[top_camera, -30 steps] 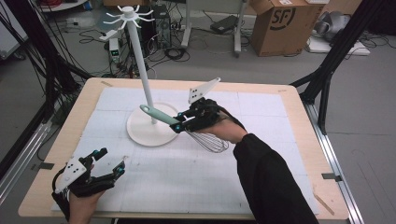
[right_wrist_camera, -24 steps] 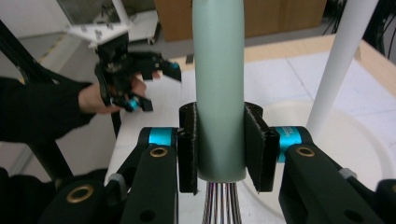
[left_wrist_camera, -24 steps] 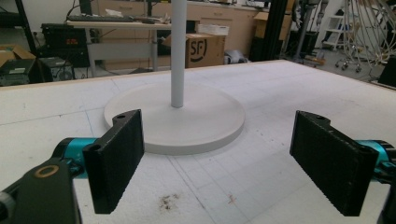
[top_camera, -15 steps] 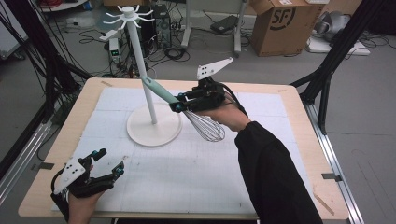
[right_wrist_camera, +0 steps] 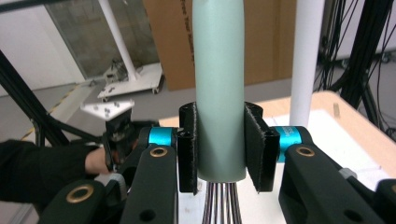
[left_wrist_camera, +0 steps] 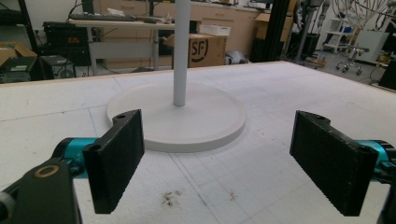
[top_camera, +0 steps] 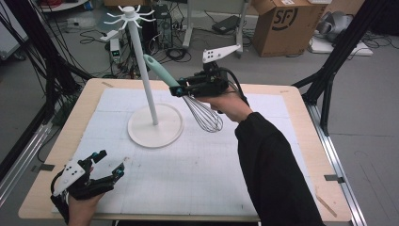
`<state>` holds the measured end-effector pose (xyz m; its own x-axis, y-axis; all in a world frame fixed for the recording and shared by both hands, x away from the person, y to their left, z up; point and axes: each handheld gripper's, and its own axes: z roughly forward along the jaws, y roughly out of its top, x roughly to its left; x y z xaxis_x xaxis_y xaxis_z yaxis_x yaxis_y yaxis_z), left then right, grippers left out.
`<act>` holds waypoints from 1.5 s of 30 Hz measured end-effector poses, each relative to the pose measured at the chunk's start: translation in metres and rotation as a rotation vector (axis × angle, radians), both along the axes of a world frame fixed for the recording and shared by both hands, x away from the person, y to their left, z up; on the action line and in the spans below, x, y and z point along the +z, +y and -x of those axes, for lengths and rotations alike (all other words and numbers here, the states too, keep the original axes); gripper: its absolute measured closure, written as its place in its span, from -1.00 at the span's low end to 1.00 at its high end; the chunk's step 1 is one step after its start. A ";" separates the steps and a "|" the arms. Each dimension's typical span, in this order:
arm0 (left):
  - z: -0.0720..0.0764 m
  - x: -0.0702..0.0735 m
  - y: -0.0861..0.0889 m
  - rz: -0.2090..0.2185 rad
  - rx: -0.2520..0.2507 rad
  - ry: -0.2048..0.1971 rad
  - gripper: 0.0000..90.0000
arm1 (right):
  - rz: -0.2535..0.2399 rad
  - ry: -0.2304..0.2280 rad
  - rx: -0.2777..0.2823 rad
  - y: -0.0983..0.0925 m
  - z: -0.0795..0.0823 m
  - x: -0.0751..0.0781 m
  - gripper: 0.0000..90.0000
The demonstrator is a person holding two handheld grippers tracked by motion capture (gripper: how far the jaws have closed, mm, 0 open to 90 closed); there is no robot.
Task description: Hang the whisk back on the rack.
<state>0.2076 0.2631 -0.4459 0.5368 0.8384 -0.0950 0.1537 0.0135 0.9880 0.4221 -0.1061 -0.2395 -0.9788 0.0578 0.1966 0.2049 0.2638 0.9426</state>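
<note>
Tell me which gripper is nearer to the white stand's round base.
Right. The right gripper, clamped on the whisk, is raised just beyond and to the right of the base. The left gripper, open, rests near the table's front left corner.

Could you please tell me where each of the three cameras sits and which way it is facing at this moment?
High view: fixed above the person's side, looking forward and down on the table; both forearms and tools show.
Left gripper view: rides the left tool low over the table, facing the white stand; its open jaws show.
Right gripper view: rides the raised right tool, looking along the whisk handle clamped in its jaws; the left hand shows farther off.
Shared: all three show the stand.
</note>
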 end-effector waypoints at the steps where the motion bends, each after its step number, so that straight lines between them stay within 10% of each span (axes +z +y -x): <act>1: 0.000 0.000 0.000 0.000 0.000 0.000 -0.59 | -0.006 -0.003 0.000 0.000 -0.001 0.003 0.54; 23: 0.000 -0.001 0.000 0.028 -0.009 0.015 -0.59 | -0.050 -0.053 -0.055 -0.013 -0.034 0.046 0.54; 45: 0.001 -0.003 0.003 0.040 0.003 0.025 -0.59 | -0.081 -0.030 -0.041 -0.009 -0.057 0.048 0.54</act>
